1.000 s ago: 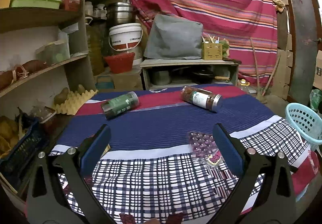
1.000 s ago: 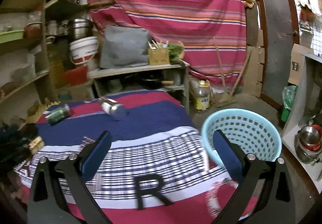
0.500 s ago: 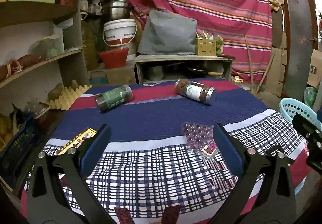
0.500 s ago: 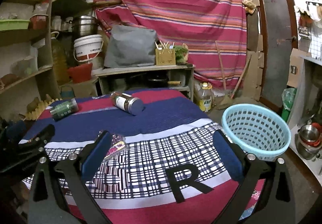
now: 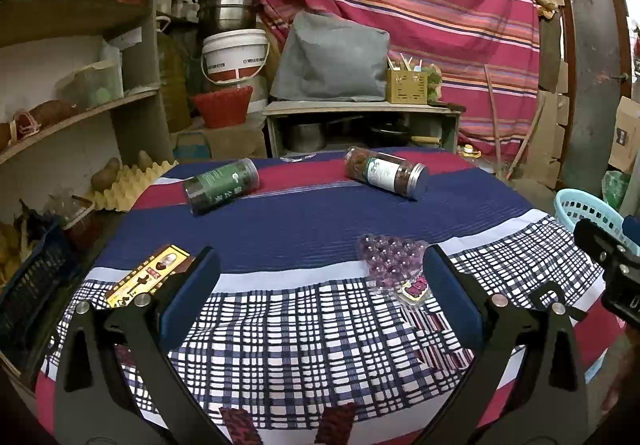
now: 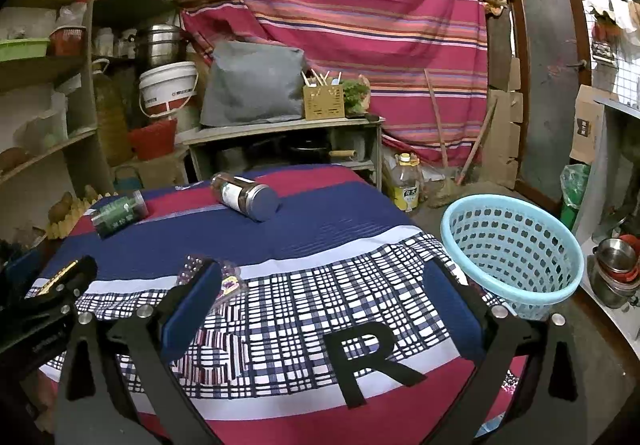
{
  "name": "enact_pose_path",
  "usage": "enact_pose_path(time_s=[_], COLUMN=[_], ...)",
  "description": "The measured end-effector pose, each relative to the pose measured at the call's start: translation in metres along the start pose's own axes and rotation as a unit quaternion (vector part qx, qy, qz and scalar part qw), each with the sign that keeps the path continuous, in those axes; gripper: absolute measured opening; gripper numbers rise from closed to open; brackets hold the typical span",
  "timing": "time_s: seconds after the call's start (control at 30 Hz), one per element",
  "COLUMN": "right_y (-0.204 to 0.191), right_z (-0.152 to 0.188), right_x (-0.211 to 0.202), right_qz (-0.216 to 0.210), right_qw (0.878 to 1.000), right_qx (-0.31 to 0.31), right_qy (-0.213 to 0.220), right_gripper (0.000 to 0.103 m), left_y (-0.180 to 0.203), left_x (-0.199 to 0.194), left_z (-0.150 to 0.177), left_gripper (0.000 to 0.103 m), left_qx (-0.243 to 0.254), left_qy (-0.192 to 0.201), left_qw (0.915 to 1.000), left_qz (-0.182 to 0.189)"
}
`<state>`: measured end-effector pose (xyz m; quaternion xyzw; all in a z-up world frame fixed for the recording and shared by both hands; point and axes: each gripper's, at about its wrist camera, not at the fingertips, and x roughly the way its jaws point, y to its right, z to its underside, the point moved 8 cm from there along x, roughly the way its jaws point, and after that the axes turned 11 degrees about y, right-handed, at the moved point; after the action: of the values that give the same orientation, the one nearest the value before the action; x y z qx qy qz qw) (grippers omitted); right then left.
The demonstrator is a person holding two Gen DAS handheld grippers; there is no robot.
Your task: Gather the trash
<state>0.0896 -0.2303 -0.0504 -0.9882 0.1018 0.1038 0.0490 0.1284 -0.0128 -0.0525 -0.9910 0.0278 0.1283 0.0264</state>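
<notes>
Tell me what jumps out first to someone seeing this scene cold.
The striped red curtain fills the back wall. Two jars lie on their sides at the far end of the cloth-covered table: a green jar on the left and a white-labelled jar on the right. A light blue basket stands off the table's right edge.

The table cloth [image 5: 304,229] is woven fabric, matt, with stripes and checks. The two jars are clear glossy plastic: the green-label jar [image 5: 221,185] and the brown jar [image 5: 385,173], which has a shiny metal-looking lid. The purple blister pack [image 5: 394,261] is glossy, bumpy plastic. The yellow packet [image 5: 148,279] looks like printed, slightly shiny paper or card. The blue basket [image 6: 512,253] is smooth perforated plastic. The gripper pads [image 5: 192,295] look matt blue, and their arms are matt black.
</notes>
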Motion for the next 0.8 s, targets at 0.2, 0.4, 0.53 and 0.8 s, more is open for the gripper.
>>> enact_pose_path(time_s=[0.2,0.4,0.53,0.8], right_y=[-0.007,-0.013,-0.015,-0.016], right_z=[0.002,0.006,0.01,0.023], right_x=[-0.001,0.002,0.007,0.018], right_qz=[-0.011,-0.018,-0.019,-0.021], right_qw=[1.0,1.0,1.0,1.0], right_qx=[-0.009,-0.013,-0.013,-0.005], right_qy=[0.0,0.0,-0.001,-0.017], right_gripper=[0.098,0.098,0.098,0.098], left_y=[-0.002,-0.004,-0.005,-0.006], left_x=[0.001,0.002,0.004,0.008], left_z=[0.002,0.003,0.006,0.013], left_gripper=[0.098,0.098,0.098,0.098], left_qx=[-0.003,-0.002,0.002,0.003], left_qy=[-0.002,-0.004,-0.006,-0.015], left_qw=[1.0,0.9999,0.9998,0.9996], left_qz=[-0.006,-0.011,-0.019,-0.024])
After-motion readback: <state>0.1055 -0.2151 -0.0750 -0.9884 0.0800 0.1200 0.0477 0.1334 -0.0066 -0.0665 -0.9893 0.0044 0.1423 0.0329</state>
